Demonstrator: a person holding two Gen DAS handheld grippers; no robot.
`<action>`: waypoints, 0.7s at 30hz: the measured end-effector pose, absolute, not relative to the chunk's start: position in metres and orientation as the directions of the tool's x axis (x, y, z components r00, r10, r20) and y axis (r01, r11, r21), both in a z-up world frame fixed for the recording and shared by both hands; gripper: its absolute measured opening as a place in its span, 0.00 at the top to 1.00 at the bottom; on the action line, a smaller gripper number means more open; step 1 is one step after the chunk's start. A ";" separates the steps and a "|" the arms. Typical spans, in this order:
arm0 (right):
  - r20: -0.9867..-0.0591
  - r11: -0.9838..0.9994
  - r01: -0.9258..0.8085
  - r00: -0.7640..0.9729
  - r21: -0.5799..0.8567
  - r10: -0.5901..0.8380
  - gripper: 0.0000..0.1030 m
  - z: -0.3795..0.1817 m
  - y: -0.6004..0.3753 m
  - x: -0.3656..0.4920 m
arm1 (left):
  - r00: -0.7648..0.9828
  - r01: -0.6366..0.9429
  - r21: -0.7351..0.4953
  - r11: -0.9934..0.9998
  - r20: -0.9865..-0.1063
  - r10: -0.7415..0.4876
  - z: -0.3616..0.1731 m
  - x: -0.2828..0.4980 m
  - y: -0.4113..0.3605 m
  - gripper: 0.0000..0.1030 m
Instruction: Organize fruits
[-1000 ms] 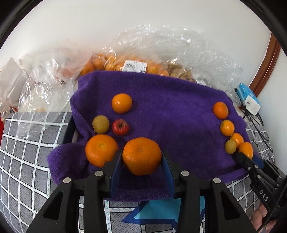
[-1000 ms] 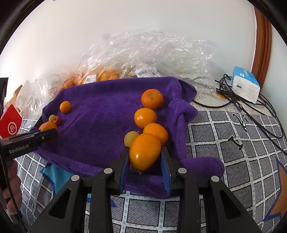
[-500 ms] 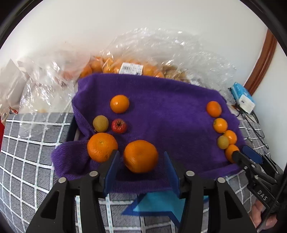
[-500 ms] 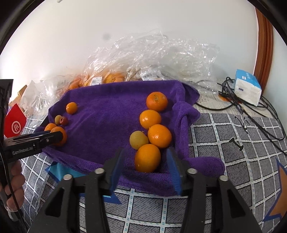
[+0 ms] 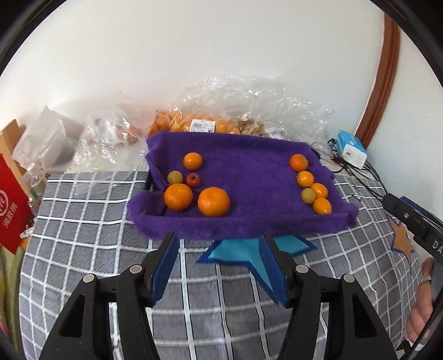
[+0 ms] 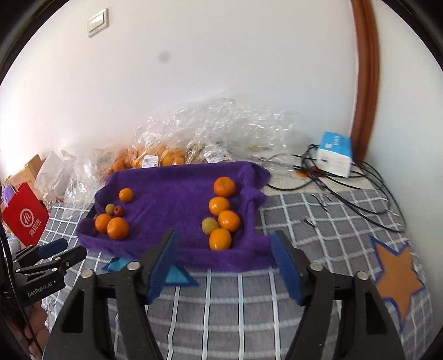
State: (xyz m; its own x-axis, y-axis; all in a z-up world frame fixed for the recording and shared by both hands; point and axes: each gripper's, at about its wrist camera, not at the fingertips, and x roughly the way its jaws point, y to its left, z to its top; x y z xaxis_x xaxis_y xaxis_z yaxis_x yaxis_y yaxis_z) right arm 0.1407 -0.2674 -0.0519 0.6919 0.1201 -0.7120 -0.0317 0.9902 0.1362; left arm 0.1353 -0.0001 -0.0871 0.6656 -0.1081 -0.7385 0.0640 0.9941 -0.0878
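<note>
Room: white wall [image 6: 221,83], wood trim [image 6: 365,83] R side, light switch [image 6: 97,22] up high.
Surface: grey checked blanket [image 5: 97,221], star patches; purple towel [image 5: 249,177] on top.
Clutter: plastic bags [image 5: 235,110] w/ more fruit behind towel, cables [image 6: 346,188] R.
Fruits: L cluster [image 5: 213,201], R row [image 5: 321,205], both on towel.
Tongs: left gripper [image 5: 218,265] wide, empty; right gripper [image 6: 224,265] wide, empty.
Risk: round fruit near towel's front edge, could roll off if nudged.

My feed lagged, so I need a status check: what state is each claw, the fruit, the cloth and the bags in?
left claw: open, empty
right claw: open, empty
left fruit cluster: five pieces, resting on towel
right fruit row: five pieces, resting on towel
purple towel: spread out, edges bunched
plastic bags: crumpled, holding oranges
</note>
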 end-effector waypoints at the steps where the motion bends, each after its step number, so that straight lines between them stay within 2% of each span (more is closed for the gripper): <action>1: -0.713 0.990 -0.019 0.692 0.141 0.115 0.32 -0.047 -0.270 0.131 | 0.674 0.064 -0.082 0.995 -0.732 -0.104 -0.083 0.129 0.000 0.40; 2: -0.714 0.990 -0.008 0.692 0.144 0.109 0.31 -0.044 -0.272 0.124 | 0.680 0.064 -0.077 0.995 -0.726 -0.100 -0.079 0.122 -0.001 0.39; 3: -0.714 0.990 0.005 0.692 0.144 0.100 0.26 -0.041 -0.273 0.116 | 0.685 0.063 -0.074 0.995 -0.722 -0.098 -0.076 0.117 0.000 0.39; 4: -0.715 0.990 0.020 0.694 0.138 0.086 0.16 -0.037 -0.275 0.106 | 0.691 0.061 -0.076 0.995 -0.717 -0.097 -0.073 0.110 0.000 0.38; 5: -0.712 0.991 0.028 0.698 0.130 0.073 0.12 -0.034 -0.276 0.098 | 0.696 0.058 -0.079 0.995 -0.711 -0.097 -0.069 0.102 0.000 0.36; 9: -0.683 0.997 0.035 0.730 0.065 0.019 0.04 -0.019 -0.272 0.062 | 0.729 0.046 -0.076 0.996 -0.679 -0.085 -0.055 0.075 0.004 0.30; 16: -0.672 0.998 0.038 0.741 0.052 0.007 0.01 -0.007 -0.268 0.027 | 0.760 0.037 -0.036 0.999 -0.648 -0.051 -0.036 0.043 0.006 0.17; 21: -0.659 0.998 0.037 0.752 0.056 0.009 0.01 0.000 -0.266 0.008 | 0.780 0.027 -0.014 1.000 -0.625 -0.030 -0.030 0.024 0.006 0.15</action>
